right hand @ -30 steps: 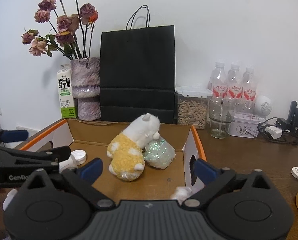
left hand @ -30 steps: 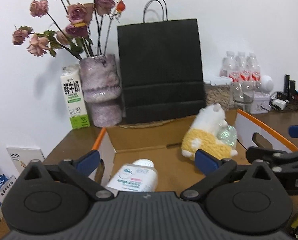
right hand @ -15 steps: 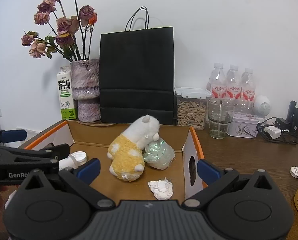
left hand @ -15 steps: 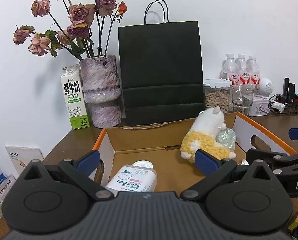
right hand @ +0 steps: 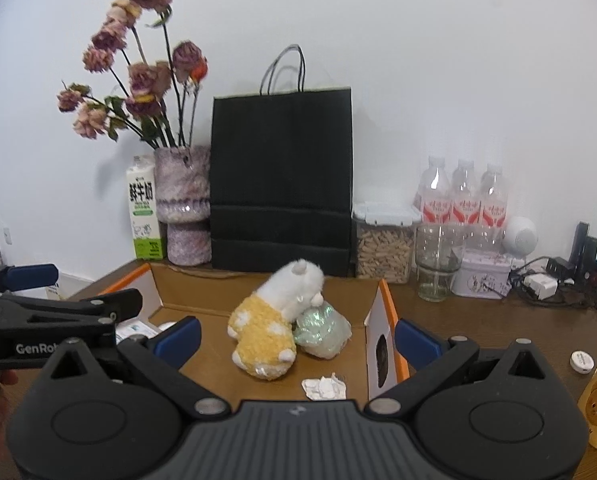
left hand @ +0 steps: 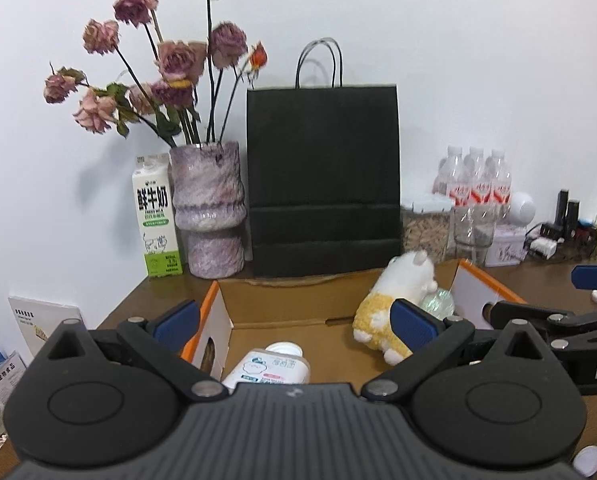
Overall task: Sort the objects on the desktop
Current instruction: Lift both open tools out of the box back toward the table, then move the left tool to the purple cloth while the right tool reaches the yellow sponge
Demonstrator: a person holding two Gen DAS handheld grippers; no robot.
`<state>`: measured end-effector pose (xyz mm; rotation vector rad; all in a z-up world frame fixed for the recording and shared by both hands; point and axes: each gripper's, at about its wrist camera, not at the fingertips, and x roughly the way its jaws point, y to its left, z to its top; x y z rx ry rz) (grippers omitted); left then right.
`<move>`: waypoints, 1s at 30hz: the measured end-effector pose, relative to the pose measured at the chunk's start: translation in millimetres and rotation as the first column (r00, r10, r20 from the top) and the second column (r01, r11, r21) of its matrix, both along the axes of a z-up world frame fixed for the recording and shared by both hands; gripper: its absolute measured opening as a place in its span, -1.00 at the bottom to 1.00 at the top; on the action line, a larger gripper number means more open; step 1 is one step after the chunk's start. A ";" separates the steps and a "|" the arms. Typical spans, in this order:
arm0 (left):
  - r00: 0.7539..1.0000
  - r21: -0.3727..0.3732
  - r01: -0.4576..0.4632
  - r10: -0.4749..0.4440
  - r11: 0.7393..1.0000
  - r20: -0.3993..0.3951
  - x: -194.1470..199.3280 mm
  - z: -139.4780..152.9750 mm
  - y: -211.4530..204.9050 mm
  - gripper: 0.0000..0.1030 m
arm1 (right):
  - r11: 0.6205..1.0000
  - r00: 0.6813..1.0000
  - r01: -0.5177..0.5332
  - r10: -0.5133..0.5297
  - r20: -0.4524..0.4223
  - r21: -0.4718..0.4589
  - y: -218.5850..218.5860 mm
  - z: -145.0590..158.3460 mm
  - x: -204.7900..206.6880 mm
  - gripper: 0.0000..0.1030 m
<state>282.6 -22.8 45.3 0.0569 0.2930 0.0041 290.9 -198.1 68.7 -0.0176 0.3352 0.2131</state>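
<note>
Though cropped, "GenRob" on left gripper (right hand: 97,290)

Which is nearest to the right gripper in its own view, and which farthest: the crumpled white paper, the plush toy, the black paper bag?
From the right gripper:
1. Crumpled white paper, in the cardboard box, just ahead.
2. Plush toy, mid-box, slightly left.
3. Black paper bag, behind the box, at the wall.

We are seeing four items lying inside the open cardboard box (right hand: 258,376): a yellow-and-white plush toy (right hand: 276,320) leaning against an iridescent wrapped bundle (right hand: 323,331), crumpled white paper (right hand: 324,387) in front, a white bottle (left hand: 267,368) on its side.
</note>
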 end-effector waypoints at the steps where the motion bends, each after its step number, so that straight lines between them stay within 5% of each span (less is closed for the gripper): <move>1: 1.000 -0.003 0.002 -0.002 1.000 0.007 -3.0 3.0 0.7 1.00 | 1.000 1.000 -0.003 0.003 0.007 -0.001 0.8 2.8 -2.8 1.00; 16: 0.997 0.029 0.048 -0.050 0.998 0.067 -71.1 22.5 17.4 1.00 | 0.998 0.996 -0.045 0.048 0.070 -0.045 -1.2 19.0 -76.7 1.00; 30: 0.999 0.043 0.031 -0.029 0.999 -0.045 -121.3 -10.2 42.8 1.00 | 0.996 0.998 -0.020 0.014 -0.062 -0.085 -22.6 -21.8 -129.5 1.00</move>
